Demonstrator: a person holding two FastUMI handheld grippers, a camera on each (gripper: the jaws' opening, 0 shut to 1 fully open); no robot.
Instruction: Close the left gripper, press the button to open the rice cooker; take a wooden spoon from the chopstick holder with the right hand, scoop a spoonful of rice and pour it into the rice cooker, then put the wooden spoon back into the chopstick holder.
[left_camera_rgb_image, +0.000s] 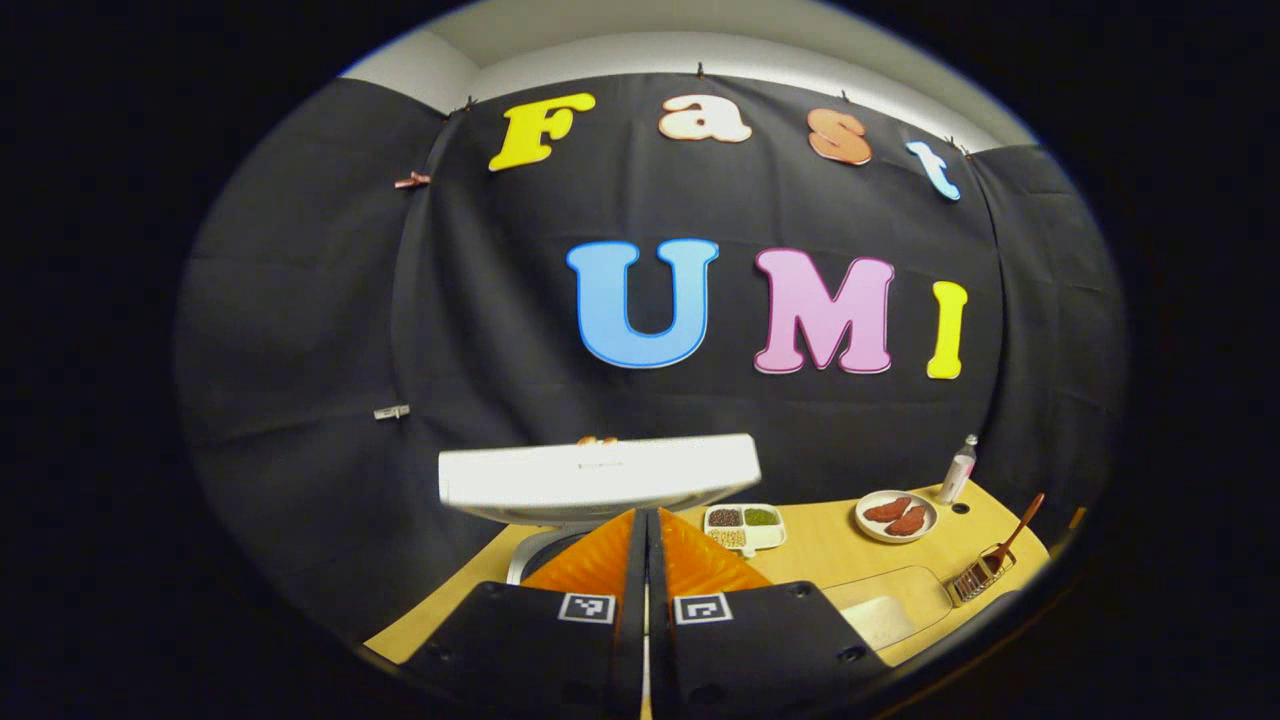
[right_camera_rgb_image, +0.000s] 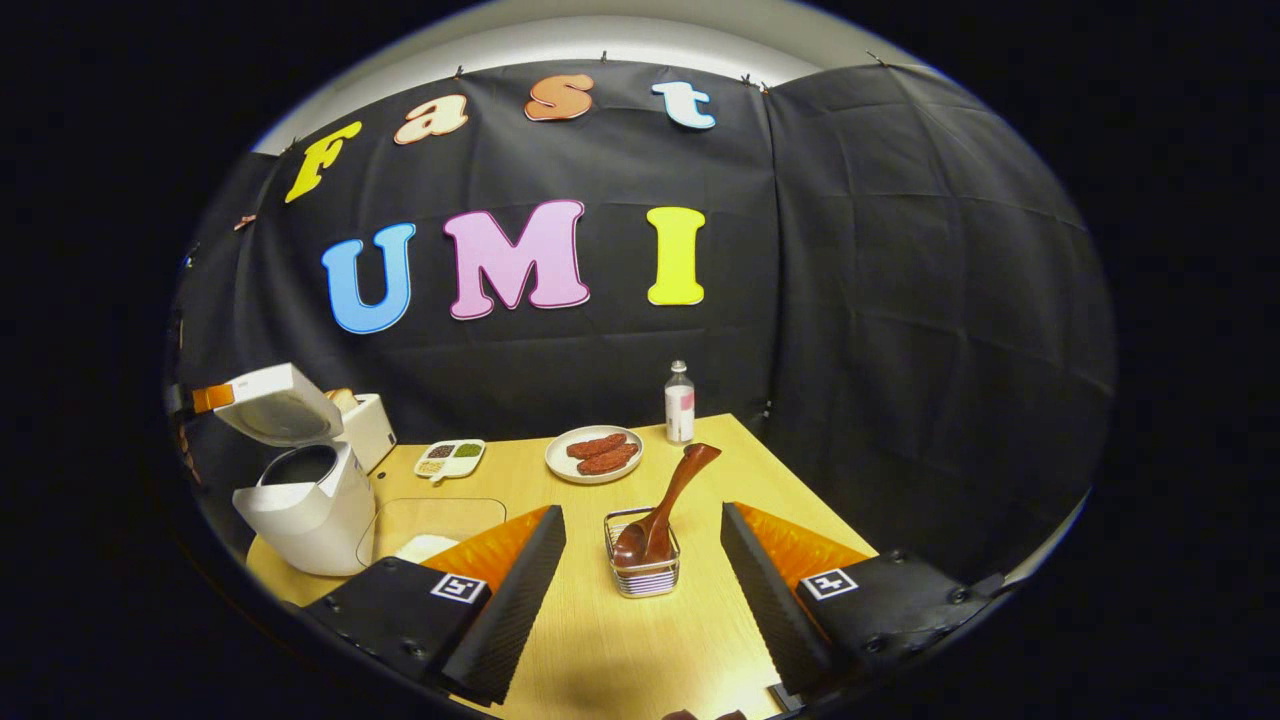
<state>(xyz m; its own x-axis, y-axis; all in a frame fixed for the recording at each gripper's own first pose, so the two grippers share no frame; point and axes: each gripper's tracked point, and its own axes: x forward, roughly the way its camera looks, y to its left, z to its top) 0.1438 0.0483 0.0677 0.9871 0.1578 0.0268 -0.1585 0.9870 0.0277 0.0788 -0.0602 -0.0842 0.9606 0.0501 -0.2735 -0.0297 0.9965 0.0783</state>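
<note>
My left gripper (left_camera_rgb_image: 647, 522) is shut with nothing in it, its tips right below the raised lid (left_camera_rgb_image: 600, 478) of the white rice cooker (right_camera_rgb_image: 305, 505). The cooker stands open at the table's left, its dark pot showing. A wooden spoon (right_camera_rgb_image: 672, 495) leans in the wire chopstick holder (right_camera_rgb_image: 642, 570). My right gripper (right_camera_rgb_image: 641, 512) is open, and the holder shows between its fingers without either one touching it. The spoon and holder (left_camera_rgb_image: 982, 572) also lie far right of the left gripper. A clear container of rice (right_camera_rgb_image: 430, 530) sits beside the cooker.
On the wooden table (right_camera_rgb_image: 620, 640) behind the holder stand a plate of meat (right_camera_rgb_image: 595, 455), a small bottle (right_camera_rgb_image: 679, 402) and a divided dish of grains (right_camera_rgb_image: 450, 458). A white toaster (right_camera_rgb_image: 368, 425) is behind the cooker. Black cloth walls close in the back and right.
</note>
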